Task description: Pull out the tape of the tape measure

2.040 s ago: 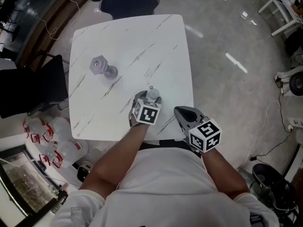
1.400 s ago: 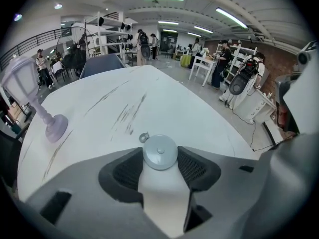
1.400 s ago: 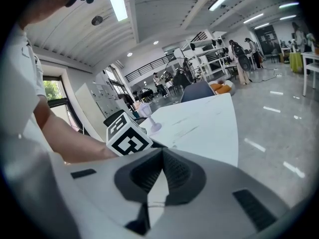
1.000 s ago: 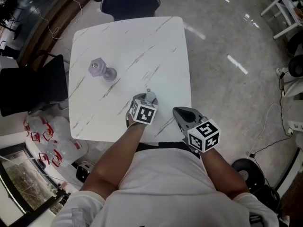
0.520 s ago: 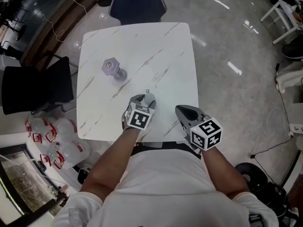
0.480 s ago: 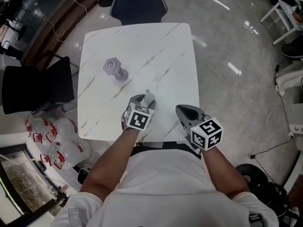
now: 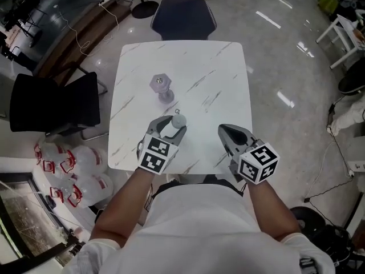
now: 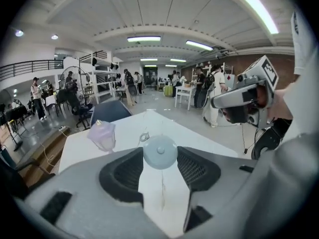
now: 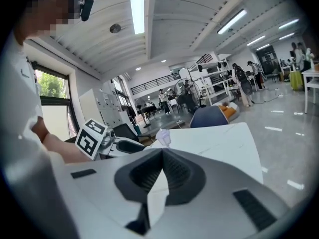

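A small round pale-grey tape measure (image 7: 178,120) is clamped between the jaws of my left gripper (image 7: 173,125), over the near middle of the white marble table (image 7: 219,67). In the left gripper view the tape measure (image 8: 159,152) sits between the two pads, and its small wire loop (image 8: 143,137) pokes out beyond it. My right gripper (image 7: 226,130) hovers over the table's near right edge with its jaws closed together and nothing in them. In the right gripper view the right gripper (image 9: 160,151) shows its tips meeting over the tabletop.
A lilac dumbbell-shaped object (image 7: 161,88) stands on the table just beyond the left gripper. A dark blue chair (image 7: 183,16) is at the far side and a black chair (image 7: 54,101) at the left. Several water bottles (image 7: 71,167) lie on the floor at the left.
The left gripper has carried the tape measure leftwards, closer to the lilac object. The head view has shifted, so the table sits further right in the frame. The right gripper stays closed.
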Demonstrator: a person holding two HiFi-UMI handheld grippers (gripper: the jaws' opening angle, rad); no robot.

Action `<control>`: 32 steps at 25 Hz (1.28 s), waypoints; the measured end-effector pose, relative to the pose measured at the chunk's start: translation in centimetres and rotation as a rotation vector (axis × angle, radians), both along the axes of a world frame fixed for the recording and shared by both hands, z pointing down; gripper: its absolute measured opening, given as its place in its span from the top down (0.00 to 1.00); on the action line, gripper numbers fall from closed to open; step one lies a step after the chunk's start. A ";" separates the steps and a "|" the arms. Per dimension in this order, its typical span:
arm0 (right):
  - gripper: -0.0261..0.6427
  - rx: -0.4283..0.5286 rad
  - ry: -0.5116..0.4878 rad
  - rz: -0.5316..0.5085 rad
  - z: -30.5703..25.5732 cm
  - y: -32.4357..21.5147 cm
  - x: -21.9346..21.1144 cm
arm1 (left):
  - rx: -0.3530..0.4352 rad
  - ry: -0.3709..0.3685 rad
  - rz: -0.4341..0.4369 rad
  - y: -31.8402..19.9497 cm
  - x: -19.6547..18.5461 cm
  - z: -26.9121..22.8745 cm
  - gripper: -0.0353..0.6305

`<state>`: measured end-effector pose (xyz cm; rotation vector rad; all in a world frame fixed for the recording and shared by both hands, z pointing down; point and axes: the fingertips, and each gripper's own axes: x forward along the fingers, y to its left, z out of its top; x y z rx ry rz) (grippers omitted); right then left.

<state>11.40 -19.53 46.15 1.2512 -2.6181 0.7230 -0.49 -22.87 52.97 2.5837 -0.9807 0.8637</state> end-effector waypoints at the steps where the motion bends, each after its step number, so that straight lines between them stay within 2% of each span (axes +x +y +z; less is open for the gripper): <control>1: 0.95 0.015 -0.009 -0.002 -0.9 -0.1 -0.6 | 0.026 0.025 0.016 0.3 -0.5 -1.5 0.61; 3: 0.95 0.046 -0.025 -0.008 -2.8 -0.2 -1.8 | 0.086 0.055 0.048 1.0 -1.8 -4.3 0.61; 7: 0.95 0.108 -0.045 -0.016 -6.1 0.0 -3.9 | 0.203 0.043 0.078 2.0 -4.6 -8.6 0.61; 13: 0.95 0.193 -0.067 -0.014 -10.4 0.4 -6.2 | 0.295 0.097 0.090 3.4 -7.3 -13.7 0.61; 18: 0.95 0.255 -0.034 -0.021 -12.5 0.8 -7.5 | 0.386 0.063 0.130 4.7 -8.5 -15.9 0.61; 21: 0.95 0.270 0.006 -0.030 -12.4 1.0 -7.9 | 0.406 0.037 0.141 5.1 -9.4 -15.8 0.61; 25: 0.95 0.271 0.008 -0.014 -12.6 1.2 -7.9 | 0.417 0.012 0.133 5.5 -10.3 -15.5 0.61; 32: 0.95 0.300 0.039 -0.001 -12.8 1.3 -7.5 | 0.449 0.024 0.166 6.0 -9.2 -16.3 0.61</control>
